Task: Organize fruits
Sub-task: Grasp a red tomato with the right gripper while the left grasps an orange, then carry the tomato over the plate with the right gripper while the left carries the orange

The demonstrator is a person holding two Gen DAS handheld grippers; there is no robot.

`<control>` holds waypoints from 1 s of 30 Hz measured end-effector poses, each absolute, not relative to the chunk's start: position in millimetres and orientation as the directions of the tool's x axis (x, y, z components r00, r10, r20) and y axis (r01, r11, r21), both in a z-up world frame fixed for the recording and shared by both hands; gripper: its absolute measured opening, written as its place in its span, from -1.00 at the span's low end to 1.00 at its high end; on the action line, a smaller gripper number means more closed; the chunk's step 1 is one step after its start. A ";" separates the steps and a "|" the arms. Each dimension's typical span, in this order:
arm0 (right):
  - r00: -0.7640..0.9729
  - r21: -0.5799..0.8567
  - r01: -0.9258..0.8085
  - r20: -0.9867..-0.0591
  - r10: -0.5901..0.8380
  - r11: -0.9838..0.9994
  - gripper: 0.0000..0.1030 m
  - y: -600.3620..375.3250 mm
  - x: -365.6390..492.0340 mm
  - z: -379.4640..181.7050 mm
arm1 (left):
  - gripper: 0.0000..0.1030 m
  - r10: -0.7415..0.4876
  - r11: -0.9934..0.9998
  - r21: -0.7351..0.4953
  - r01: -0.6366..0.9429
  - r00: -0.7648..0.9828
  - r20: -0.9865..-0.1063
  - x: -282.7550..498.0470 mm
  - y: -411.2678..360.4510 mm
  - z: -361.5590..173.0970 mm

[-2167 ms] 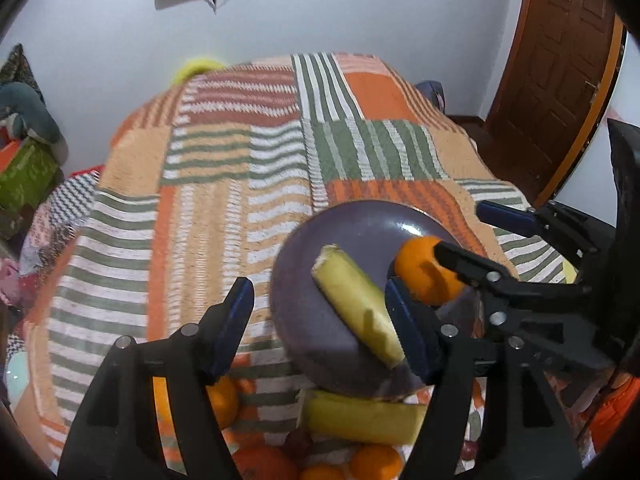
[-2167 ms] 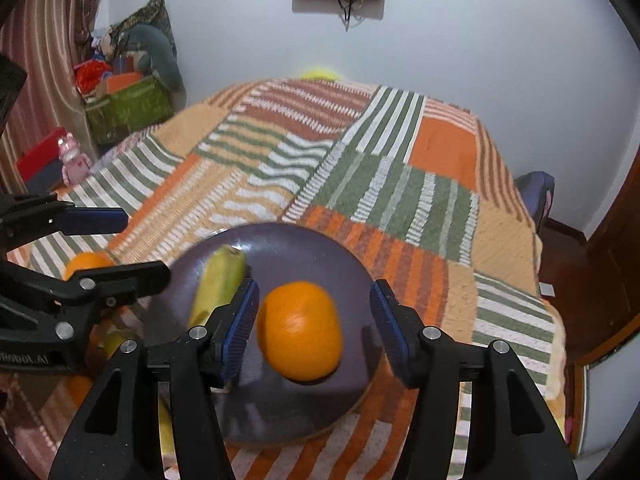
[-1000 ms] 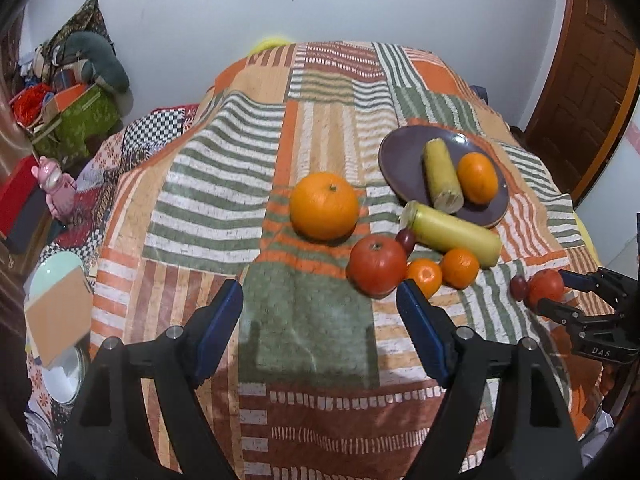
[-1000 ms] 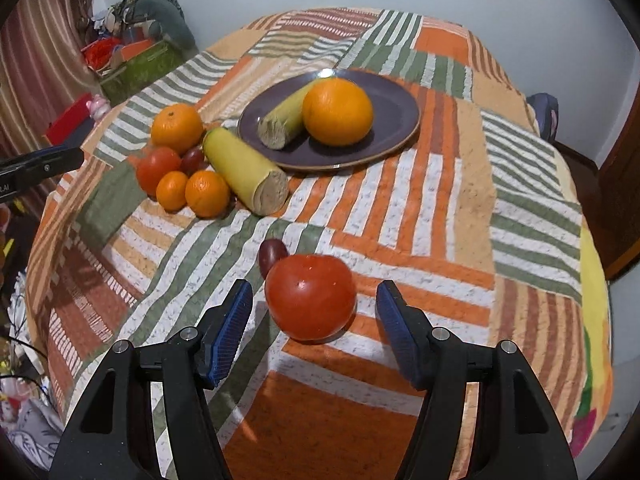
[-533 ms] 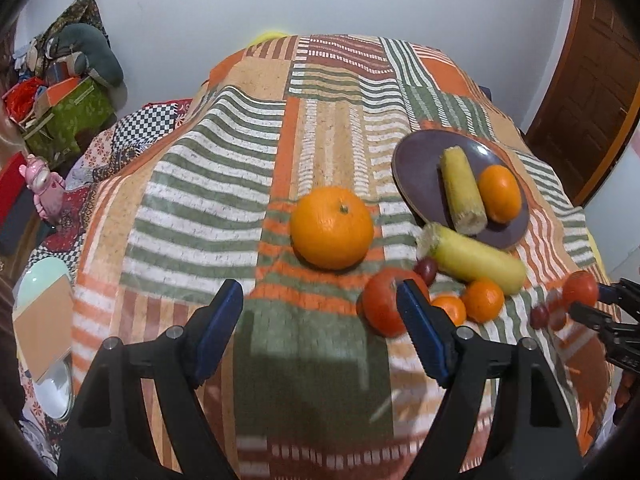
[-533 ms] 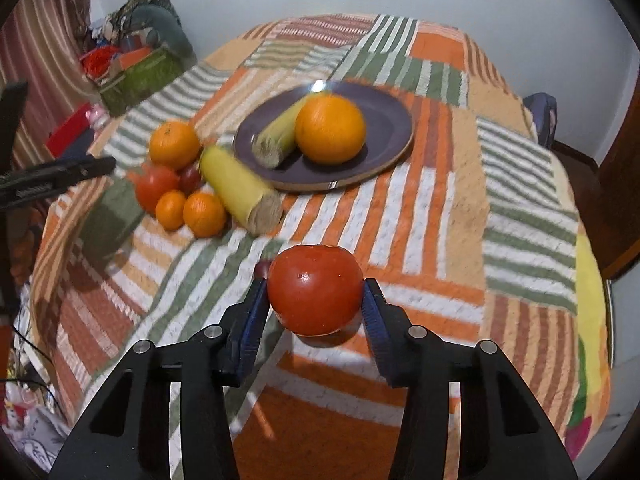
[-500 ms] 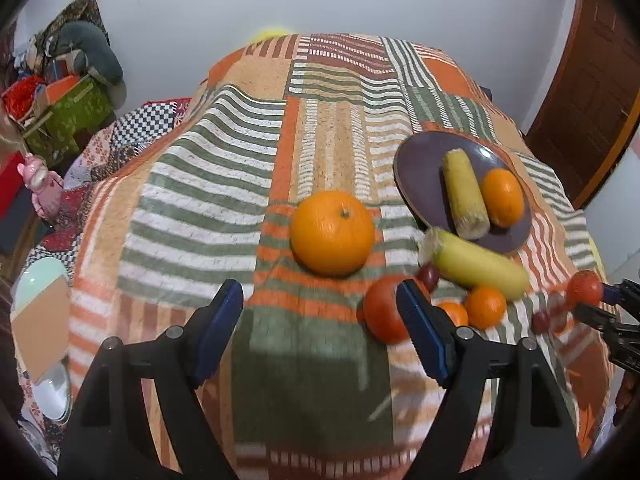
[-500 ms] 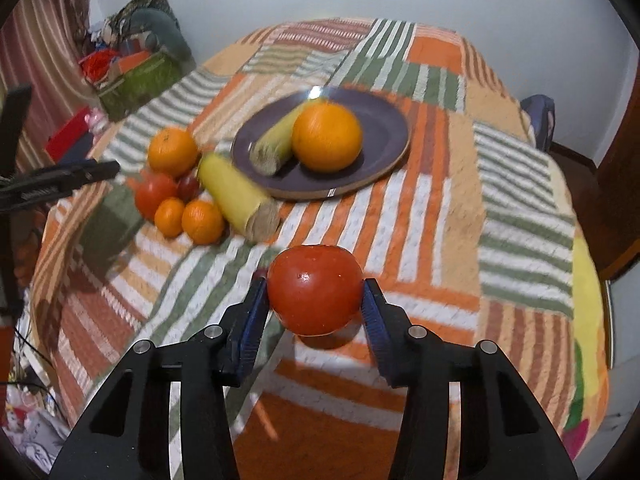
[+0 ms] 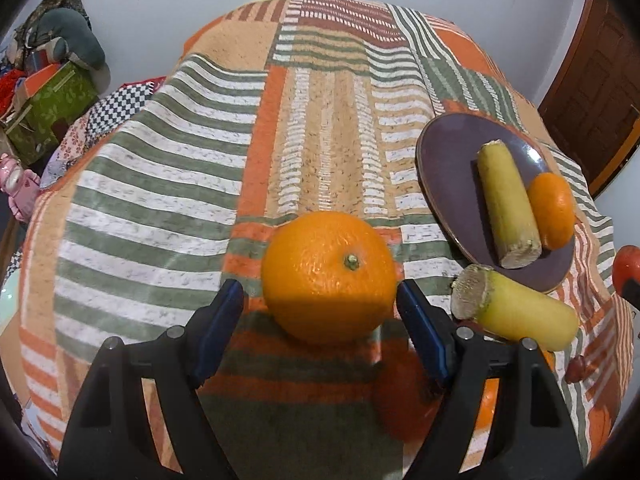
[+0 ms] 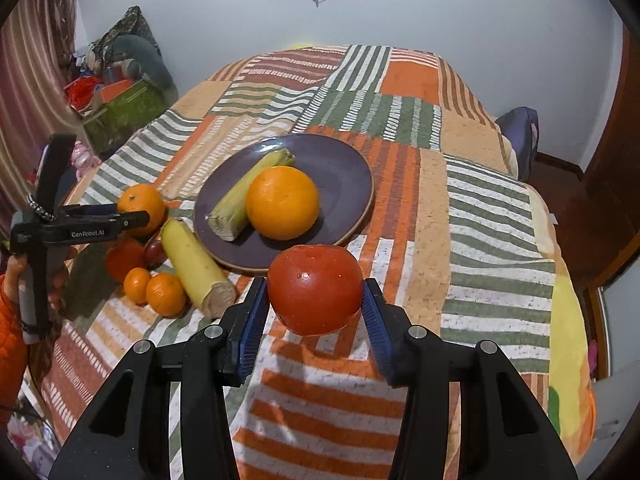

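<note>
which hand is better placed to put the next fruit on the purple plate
Right. The right gripper already holds the tomato beside the plate; the left gripper's jaws only straddle the big orange.

The only readable text is "GenRobot.AI", in white on the black body of the left gripper [image 10: 120,216], at middle left.

Red fruit [image 9: 404,396] half hidden behind left gripper [image 9: 320,320]

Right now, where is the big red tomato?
In the right wrist view, the tomato sits clamped in the right gripper, lifted just in front of the purple plate.
</note>
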State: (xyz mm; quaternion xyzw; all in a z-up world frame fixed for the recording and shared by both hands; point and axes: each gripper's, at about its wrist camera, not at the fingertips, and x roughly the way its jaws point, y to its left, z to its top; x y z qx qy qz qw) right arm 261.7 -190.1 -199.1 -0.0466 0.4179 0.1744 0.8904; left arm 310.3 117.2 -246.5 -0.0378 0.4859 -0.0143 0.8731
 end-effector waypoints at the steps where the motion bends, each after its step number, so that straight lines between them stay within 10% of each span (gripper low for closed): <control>1: 0.589 0.064 -0.349 -0.761 0.272 0.935 -0.15 -190.6 262.8 -199.5 | 0.49 -0.064 0.997 -0.082 -0.011 0.527 -0.848 310.9 117.2 -248.1; 30: 0.697 0.001 -0.357 -0.666 0.267 0.934 -0.15 -190.9 292.3 -151.2 | 0.33 -0.096 0.995 -0.081 0.054 0.646 -0.757 299.3 88.3 -164.3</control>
